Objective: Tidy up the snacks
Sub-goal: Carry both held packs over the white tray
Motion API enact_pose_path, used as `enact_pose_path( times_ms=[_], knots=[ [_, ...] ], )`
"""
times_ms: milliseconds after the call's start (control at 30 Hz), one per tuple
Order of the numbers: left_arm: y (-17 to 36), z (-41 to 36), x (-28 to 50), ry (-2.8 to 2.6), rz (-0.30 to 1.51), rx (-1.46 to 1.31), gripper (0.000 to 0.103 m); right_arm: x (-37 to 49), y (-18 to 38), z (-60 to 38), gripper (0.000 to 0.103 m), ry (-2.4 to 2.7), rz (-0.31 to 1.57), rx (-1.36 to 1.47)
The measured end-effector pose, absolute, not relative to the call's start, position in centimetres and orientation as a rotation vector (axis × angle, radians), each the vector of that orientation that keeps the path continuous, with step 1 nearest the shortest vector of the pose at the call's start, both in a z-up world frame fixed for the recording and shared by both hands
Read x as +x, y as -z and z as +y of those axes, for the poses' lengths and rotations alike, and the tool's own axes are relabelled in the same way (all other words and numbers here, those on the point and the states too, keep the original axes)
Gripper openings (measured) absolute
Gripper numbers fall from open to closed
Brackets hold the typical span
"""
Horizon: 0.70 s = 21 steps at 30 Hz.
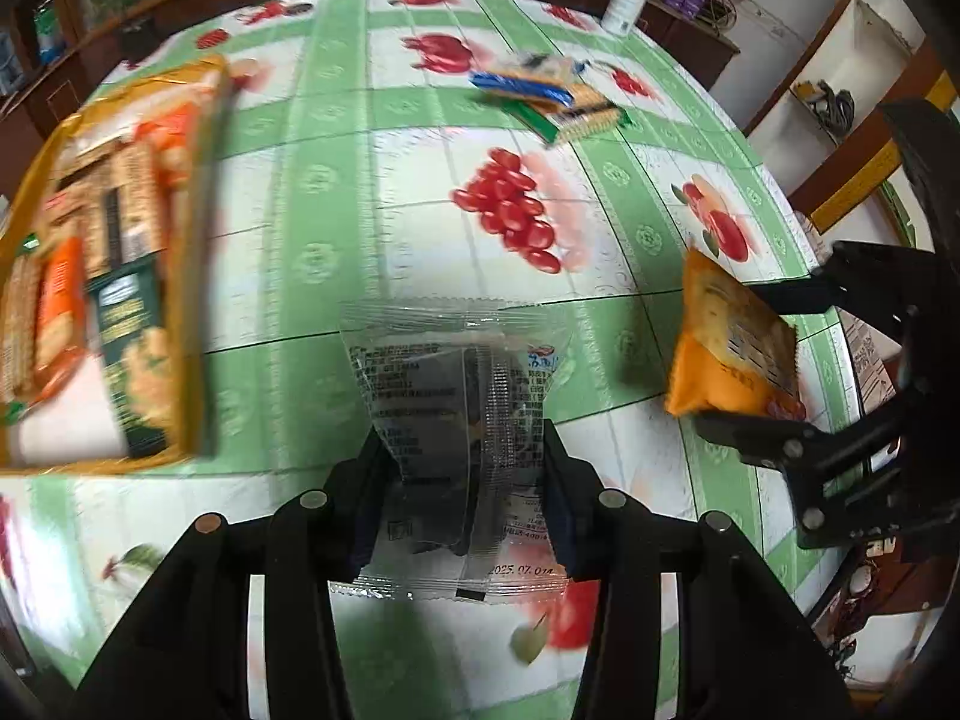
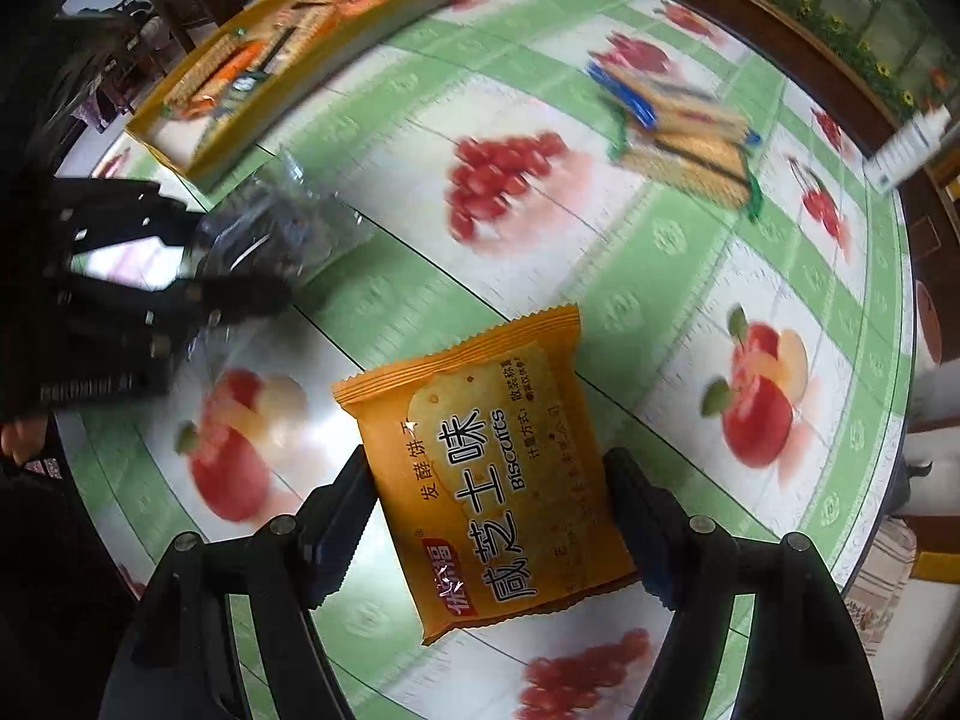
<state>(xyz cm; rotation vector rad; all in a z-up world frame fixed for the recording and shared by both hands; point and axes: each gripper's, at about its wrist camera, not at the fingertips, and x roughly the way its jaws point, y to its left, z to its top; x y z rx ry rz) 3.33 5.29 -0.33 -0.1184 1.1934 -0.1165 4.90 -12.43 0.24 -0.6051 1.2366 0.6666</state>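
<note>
Two snack packets hang over the fruit-print green tablecloth [image 1: 336,138]: my left gripper [image 1: 462,480] is clamped on a clear plastic packet [image 1: 456,396], my right gripper [image 2: 492,516] on an orange biscuit packet [image 2: 498,480]. Far left lies the yellow cardboard tray [image 1: 198,276] of snacks; loose cracker packs [image 2: 678,126] lie far right.

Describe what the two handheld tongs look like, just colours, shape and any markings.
Both tongs, the left and the right, are matte black plastic. Each has two angular fingers with dark blue pads and round silver pin heads along the linkage bars. From the side, the right one shows an open lattice of black bars joined by silver rivets. No cables, lettering or sleeves are visible.
</note>
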Motion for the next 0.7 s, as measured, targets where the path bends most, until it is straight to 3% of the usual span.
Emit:
enact_pose_path(
  times_ms=[433,700],
  knots=[
    [-3.2,18.5,3.0,-0.129,1.108,-0.244,0.044,7.2,-3.5,2.6,0.077,-0.788,1.137,-0.515],
    [-2.5,24.9,4.4,-0.276,1.098,-0.311,0.044,9.1,-2.8,11.7,0.077,-0.833,1.102,-0.427]
  ],
)
